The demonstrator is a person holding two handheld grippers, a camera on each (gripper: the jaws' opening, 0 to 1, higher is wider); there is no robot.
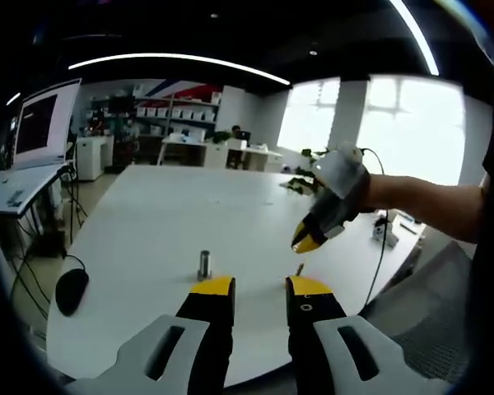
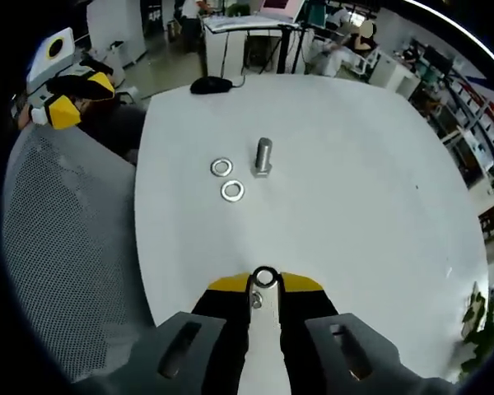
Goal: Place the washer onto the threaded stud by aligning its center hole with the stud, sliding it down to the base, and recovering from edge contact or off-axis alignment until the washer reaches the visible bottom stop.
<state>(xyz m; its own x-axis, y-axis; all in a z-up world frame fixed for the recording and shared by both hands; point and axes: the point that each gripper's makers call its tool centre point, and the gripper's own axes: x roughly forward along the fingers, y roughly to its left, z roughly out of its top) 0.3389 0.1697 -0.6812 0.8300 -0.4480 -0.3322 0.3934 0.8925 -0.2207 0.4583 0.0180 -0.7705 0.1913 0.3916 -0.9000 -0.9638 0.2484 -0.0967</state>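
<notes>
The right gripper (image 2: 265, 280) pinches a washer (image 2: 265, 276) by its lower edge, jaws narrowed onto it, so the ring stands up above the yellow tips with its hole open to the camera. In the left gripper view the same tool shows as a yellow-tipped gripper hanging above the table to the right, held by a gloved hand (image 1: 343, 177).

The left gripper (image 1: 259, 290) holds nothing; its jaws stand apart with a clear gap, low over the near edge of the table (image 1: 165, 206).

Further out in the right gripper view stands the stud (image 2: 263, 156), upright on its hexagonal base, well apart from the held washer. Two loose washers lie flat just left of it, one (image 2: 221, 167) a little farther, one (image 2: 232, 191) a little nearer, neither touching the stud. A black mouse (image 2: 211, 84) sits at the far edge.

The step in hand looks like the carry and alignment. To do it well, the washer likely needs turning flat so its hole faces down, then centring over the stud's top before lowering. Gripping only the rim keeps the hole free. If an edge catches on the thread, lift slightly, re-centre and level it rather than push.

Count: three washers, one held and two loose; one stud; one mouse; two grippers.
</notes>
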